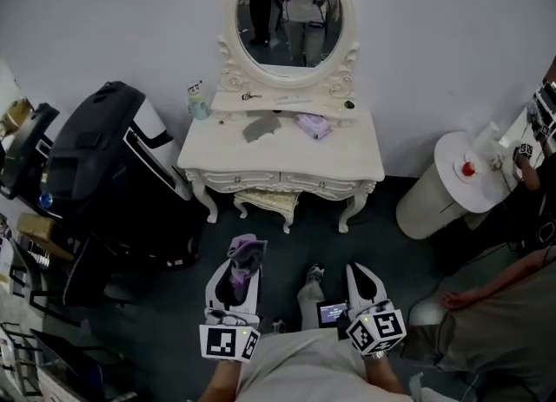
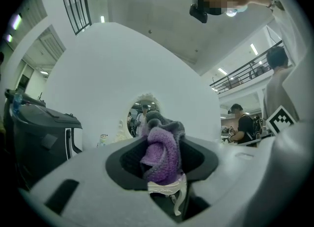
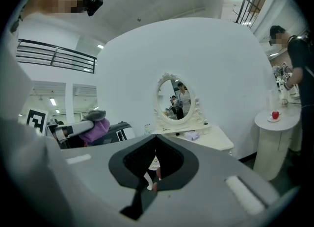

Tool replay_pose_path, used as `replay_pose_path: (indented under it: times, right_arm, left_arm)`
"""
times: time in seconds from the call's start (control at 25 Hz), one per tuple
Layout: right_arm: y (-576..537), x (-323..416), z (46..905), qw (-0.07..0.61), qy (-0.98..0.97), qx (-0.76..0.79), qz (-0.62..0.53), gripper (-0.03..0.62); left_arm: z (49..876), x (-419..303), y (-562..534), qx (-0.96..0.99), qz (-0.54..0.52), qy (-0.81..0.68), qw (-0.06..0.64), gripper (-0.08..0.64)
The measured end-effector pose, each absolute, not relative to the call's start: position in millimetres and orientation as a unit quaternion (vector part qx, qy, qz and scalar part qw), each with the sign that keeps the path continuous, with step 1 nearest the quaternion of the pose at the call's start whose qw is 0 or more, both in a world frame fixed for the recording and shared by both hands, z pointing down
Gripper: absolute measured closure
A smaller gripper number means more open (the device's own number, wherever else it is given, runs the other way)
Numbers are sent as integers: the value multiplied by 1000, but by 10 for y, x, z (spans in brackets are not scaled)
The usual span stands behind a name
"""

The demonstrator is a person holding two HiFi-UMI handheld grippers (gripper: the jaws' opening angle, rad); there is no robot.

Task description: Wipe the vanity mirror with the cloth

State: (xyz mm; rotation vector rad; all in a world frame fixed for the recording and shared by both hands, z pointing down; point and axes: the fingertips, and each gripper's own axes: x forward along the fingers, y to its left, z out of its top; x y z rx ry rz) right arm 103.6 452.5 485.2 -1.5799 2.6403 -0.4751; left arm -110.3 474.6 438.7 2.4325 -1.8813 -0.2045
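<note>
The oval vanity mirror (image 1: pixel 289 14) in its white carved frame stands on the white vanity table (image 1: pixel 347 155) against the wall, well ahead of me. My left gripper (image 1: pixel 246 251) is shut on a purple and grey cloth (image 1: pixel 244 261), which bulges from between its jaws (image 2: pixel 162 155). In the left gripper view the mirror (image 2: pixel 142 113) sits small, just behind the cloth. My right gripper (image 1: pixel 361 275) hangs beside it, jaws closed together with nothing in them (image 3: pixel 156 160). In the right gripper view the mirror (image 3: pixel 174 101) lies straight ahead and the held cloth (image 3: pixel 95 128) shows at left.
On the vanity top lie a grey cloth (image 1: pixel 261 125), a lilac bundle (image 1: pixel 313 125) and a small bottle (image 1: pixel 198 101). A stool (image 1: pixel 269 201) sits under the table. A black case (image 1: pixel 104 157) stands at left, a round white side table (image 1: pixel 469 174) and a person (image 1: pixel 512 305) at right.
</note>
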Motion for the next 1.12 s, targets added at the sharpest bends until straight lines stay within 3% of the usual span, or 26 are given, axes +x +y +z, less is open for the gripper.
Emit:
replay_pose_path:
  times: [0.52, 1.12]
  right_arm:
    - [3279, 839, 4861, 20, 856, -490, -165, 584]
    - [1395, 1191, 4676, 8, 869, -478, -127, 584]
  left_arm:
    - [4267, -1209, 3632, 782, -70, -618, 32, 399]
    - [4125, -917, 1834, 766, -95, -635, 30, 399]
